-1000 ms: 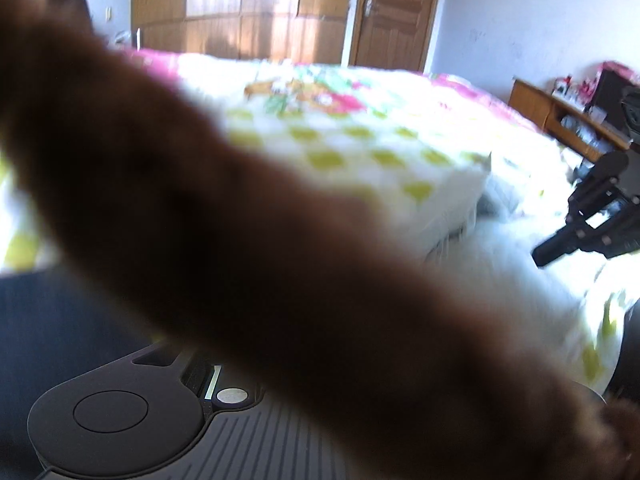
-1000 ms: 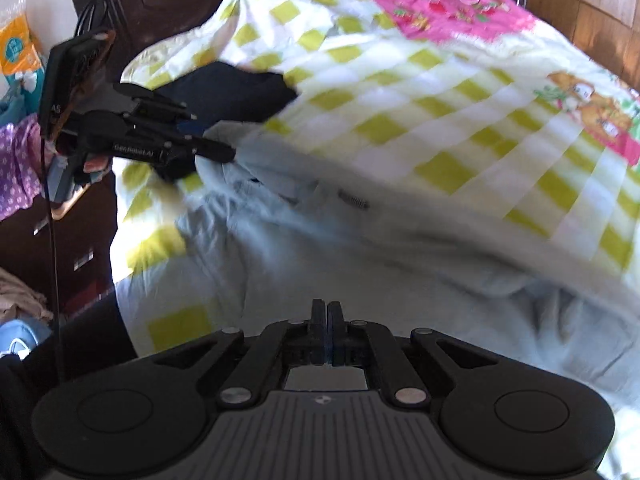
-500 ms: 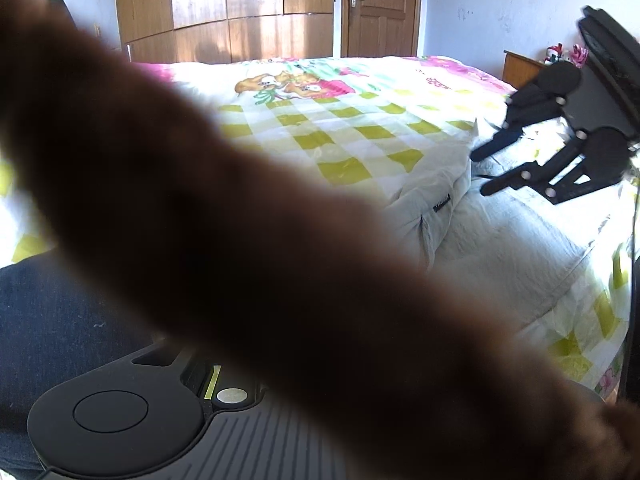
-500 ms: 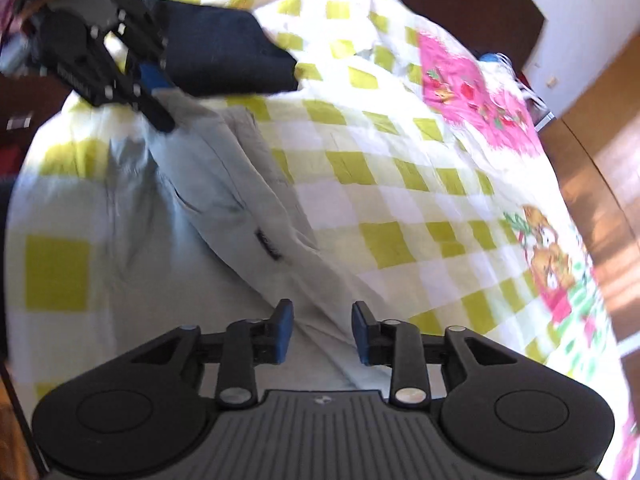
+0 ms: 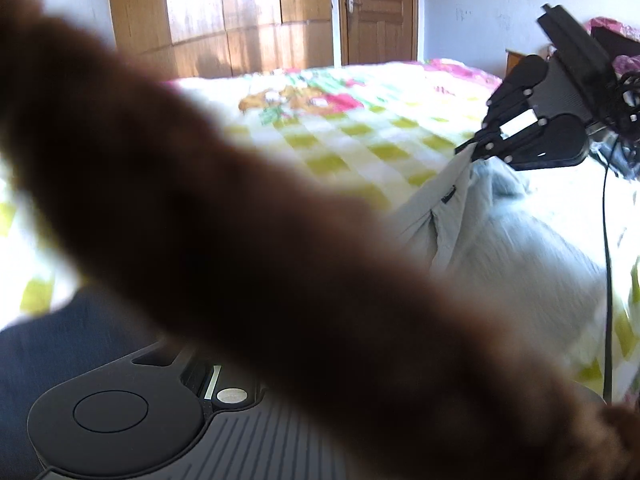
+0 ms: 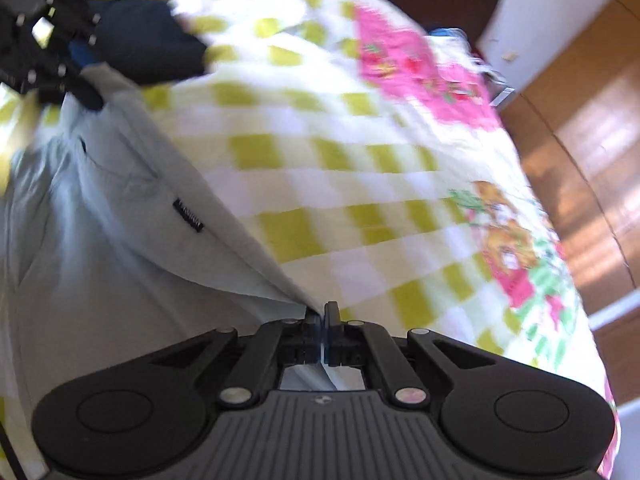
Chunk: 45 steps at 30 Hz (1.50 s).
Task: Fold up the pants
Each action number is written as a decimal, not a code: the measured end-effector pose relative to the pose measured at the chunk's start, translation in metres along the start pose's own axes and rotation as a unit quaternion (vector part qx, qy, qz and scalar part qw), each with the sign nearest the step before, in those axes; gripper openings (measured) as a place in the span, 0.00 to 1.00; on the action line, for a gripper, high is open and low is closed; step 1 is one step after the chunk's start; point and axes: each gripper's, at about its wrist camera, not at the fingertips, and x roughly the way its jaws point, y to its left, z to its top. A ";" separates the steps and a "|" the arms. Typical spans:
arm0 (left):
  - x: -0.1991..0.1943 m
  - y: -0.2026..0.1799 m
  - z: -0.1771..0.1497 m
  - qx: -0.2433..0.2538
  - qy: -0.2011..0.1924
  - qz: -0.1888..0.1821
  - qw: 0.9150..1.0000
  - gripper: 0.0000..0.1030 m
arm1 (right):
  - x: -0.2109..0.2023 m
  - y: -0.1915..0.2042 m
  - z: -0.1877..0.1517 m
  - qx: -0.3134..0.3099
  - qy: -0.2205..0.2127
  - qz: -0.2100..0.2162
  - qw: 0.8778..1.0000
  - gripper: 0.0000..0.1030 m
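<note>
Sunlit bedroom, wooden wardrobe (image 5: 224, 20), brown panelled door (image 5: 378, 12), pale walls (image 5: 472, 12), bed (image 5: 352, 120) under checked yellow-green quilt

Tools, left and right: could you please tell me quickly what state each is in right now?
Left tool: closed on the far end of the light grey pants.
Right tool: closed on the pants' near edge.

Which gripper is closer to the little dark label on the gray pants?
Right. The right gripper pinches the pants' edge just below the label; the left gripper grips their far end.

Bright sunlight, motion blur, perhaps overexposed bedspread (image 5: 360, 136).
</note>
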 end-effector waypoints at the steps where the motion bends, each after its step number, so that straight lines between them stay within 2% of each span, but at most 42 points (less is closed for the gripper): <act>1: 0.001 0.003 0.010 0.004 -0.017 0.006 1.000 0.21 | -0.011 -0.010 0.006 0.019 -0.006 -0.012 1.000 0.15; 4: -0.004 0.007 0.033 0.012 -0.061 0.022 0.998 0.20 | -0.055 -0.016 0.017 0.049 -0.040 -0.038 0.997 0.16; 7: -0.017 0.004 0.027 0.016 -0.065 0.023 0.997 0.20 | -0.083 0.021 0.004 0.064 -0.038 0.010 0.997 0.16; 9: -0.023 0.000 0.006 0.012 -0.044 0.021 0.999 0.21 | -0.084 0.064 -0.017 0.062 -0.016 0.056 0.996 0.16; 11: -0.022 -0.003 -0.025 -0.009 -0.007 0.016 1.000 0.21 | -0.071 0.106 -0.040 0.060 0.010 0.087 0.994 0.16; 14: -0.014 -0.014 -0.067 -0.015 0.052 0.016 0.998 0.21 | -0.043 0.139 -0.064 0.102 0.062 0.125 0.985 0.16; 16: -0.015 -0.020 -0.077 -0.020 0.058 0.016 0.998 0.22 | -0.038 0.151 -0.071 0.097 0.068 0.119 0.986 0.16; 18: -0.020 -0.019 -0.076 -0.028 0.048 0.019 0.998 0.22 | -0.039 0.147 -0.069 0.095 0.065 0.117 0.986 0.16; 22: -0.018 -0.017 -0.057 0.011 0.029 0.029 0.999 0.22 | -0.040 0.117 -0.054 0.110 0.049 0.095 0.988 0.16; 24: -0.015 -0.015 -0.038 0.037 0.012 0.035 0.999 0.22 | -0.040 0.087 -0.040 0.130 0.032 0.063 0.989 0.16; 26: -0.016 -0.011 -0.017 0.056 -0.015 0.049 0.997 0.21 | -0.048 0.051 -0.021 0.146 0.000 -0.004 0.989 0.16; 28: -0.024 -0.007 0.005 0.064 -0.052 0.062 0.995 0.21 | -0.069 0.028 -0.008 0.157 -0.041 -0.048 0.986 0.16; 30: -0.035 -0.005 0.013 0.060 -0.078 0.065 0.993 0.21 | -0.091 0.031 -0.006 0.135 -0.075 -0.064 0.986 0.16; 31: -0.039 -0.006 0.011 0.056 -0.082 0.065 0.993 0.21 | -0.093 0.039 -0.009 0.129 -0.076 -0.052 0.987 0.16; 33: -0.037 -0.008 -0.005 0.043 -0.065 0.056 0.995 0.21 | -0.085 0.067 -0.022 0.130 -0.052 0.000 0.990 0.16; 35: -0.025 -0.012 -0.033 0.021 -0.017 0.042 0.999 0.21 | -0.062 0.108 -0.041 0.115 -0.004 0.056 0.992 0.16; 37: -0.015 -0.019 -0.067 0.002 0.036 0.033 0.999 0.21 | -0.049 0.146 -0.060 0.090 0.032 0.083 0.992 0.16; 38: -0.014 -0.020 -0.079 -0.009 0.051 0.028 0.998 0.22 | -0.042 0.156 -0.067 0.077 0.048 0.091 0.992 0.16; 40: -0.017 -0.021 -0.096 -0.036 0.067 0.025 0.997 0.24 | -0.039 0.162 -0.075 0.076 0.050 0.086 0.992 0.16; 43: -0.025 -0.015 -0.097 -0.055 0.066 0.029 0.996 0.26 | -0.040 0.155 -0.074 0.079 0.053 0.095 0.991 0.16; 45: -0.031 -0.016 -0.094 -0.045 0.065 0.033 0.996 0.26 | -0.045 0.152 -0.074 0.077 0.045 0.094 0.992 0.17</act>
